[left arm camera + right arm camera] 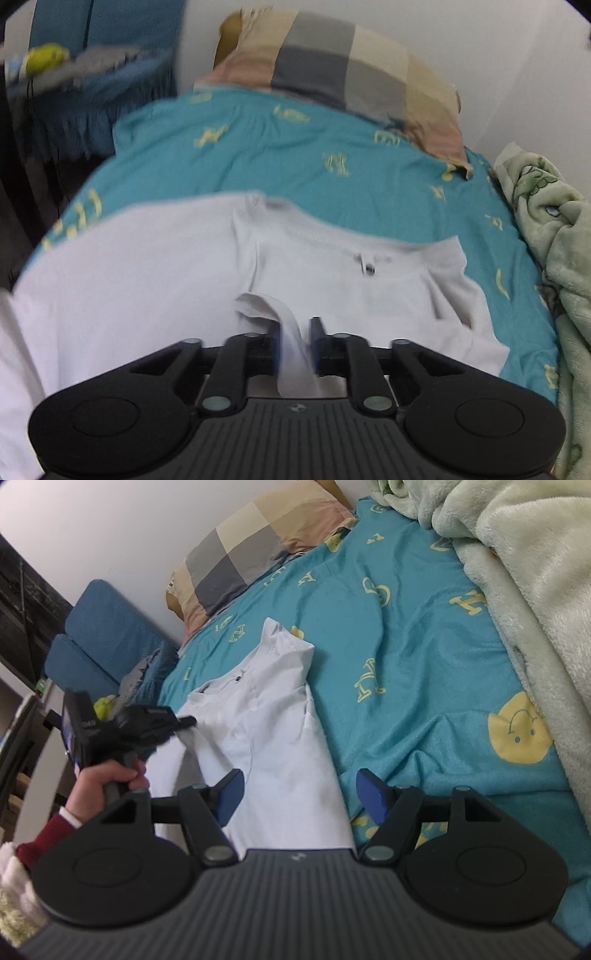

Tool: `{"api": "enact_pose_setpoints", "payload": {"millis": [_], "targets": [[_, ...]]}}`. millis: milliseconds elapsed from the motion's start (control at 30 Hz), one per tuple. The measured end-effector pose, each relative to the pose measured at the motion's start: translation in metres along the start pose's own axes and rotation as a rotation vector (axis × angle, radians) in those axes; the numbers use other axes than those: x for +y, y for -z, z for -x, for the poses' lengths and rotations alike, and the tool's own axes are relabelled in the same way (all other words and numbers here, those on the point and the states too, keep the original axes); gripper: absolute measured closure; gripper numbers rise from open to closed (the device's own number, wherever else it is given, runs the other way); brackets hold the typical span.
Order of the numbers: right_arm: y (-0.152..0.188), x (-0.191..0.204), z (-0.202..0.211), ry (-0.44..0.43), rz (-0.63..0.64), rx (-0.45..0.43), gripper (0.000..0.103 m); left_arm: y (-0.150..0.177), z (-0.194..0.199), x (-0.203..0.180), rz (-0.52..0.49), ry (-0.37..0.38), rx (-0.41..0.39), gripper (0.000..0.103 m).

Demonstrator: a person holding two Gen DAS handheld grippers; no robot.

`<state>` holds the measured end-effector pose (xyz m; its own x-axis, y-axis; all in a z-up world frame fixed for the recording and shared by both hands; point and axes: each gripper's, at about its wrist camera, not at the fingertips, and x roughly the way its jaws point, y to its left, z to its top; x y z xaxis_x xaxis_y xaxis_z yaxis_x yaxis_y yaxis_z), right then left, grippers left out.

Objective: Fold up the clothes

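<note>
On the teal bedsheet (pixel 332 155), a white shirt (pixel 147 277) lies spread, one fold pinched.

Left wrist view: the left gripper (pixel 295 332) is clamped on a raised strip of shirt (motion blur smears the fabric edges), collar toward the checked pillow (pixel 332 62). Right wrist view: the right gripper (pixel 299 794) hangs with fingers apart over the shirt's lower part, its hem cut off behind the gripper body.

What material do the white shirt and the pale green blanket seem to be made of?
White shirt: likely thin cotton knit, matte; it drapes in soft creases, and a ribbed collar shows. Pale green blanket: probably plush fleece; its surface is fuzzy and thick with deep soft folds.
</note>
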<state>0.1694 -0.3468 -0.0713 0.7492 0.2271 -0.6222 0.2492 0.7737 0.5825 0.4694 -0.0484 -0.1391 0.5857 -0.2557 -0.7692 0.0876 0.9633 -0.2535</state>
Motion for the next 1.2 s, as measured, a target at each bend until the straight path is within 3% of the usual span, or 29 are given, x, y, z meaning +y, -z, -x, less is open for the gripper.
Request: {"api": "enact_pose_setpoints", "payload": {"millis": [133,267,500,633,700,833,967,1100,1200], "targets": [[-0.002,-0.003,-0.003,0.001,-0.002,0.008,0.033,0.022,0.034,0.009,0.010,0.029,-0.030,0.065],[-0.004,0.003,0.006,-0.037,0.027,0.007,0.033,0.062,0.103,0.010,-0.012,0.081,-0.059,0.063],[-0.005,0.009,0.044,-0.087,0.068,-0.024,0.033,0.197,0.231,-0.023,-0.055,0.214,-0.021,0.062],[-0.006,0.007,0.080,-0.090,0.044,-0.076,0.033,0.275,0.266,-0.058,-0.179,0.287,0.044,0.063],[-0.005,0.005,0.102,-0.093,0.030,-0.110,0.033,0.310,0.277,-0.076,-0.288,0.286,0.069,0.063],[0.004,0.001,0.130,-0.098,0.027,-0.148,0.032,0.365,0.285,-0.093,-0.405,0.296,0.148,0.064],[0.013,-0.008,0.124,-0.095,0.006,-0.122,0.032,0.390,0.283,-0.100,-0.477,0.314,0.208,0.067],[0.017,-0.011,0.097,-0.062,0.019,-0.055,0.032,0.386,0.277,-0.106,-0.519,0.288,0.214,0.100],[0.019,-0.015,0.084,-0.086,-0.003,0.003,0.032,0.373,0.297,-0.104,-0.494,0.333,0.183,0.101]]}}
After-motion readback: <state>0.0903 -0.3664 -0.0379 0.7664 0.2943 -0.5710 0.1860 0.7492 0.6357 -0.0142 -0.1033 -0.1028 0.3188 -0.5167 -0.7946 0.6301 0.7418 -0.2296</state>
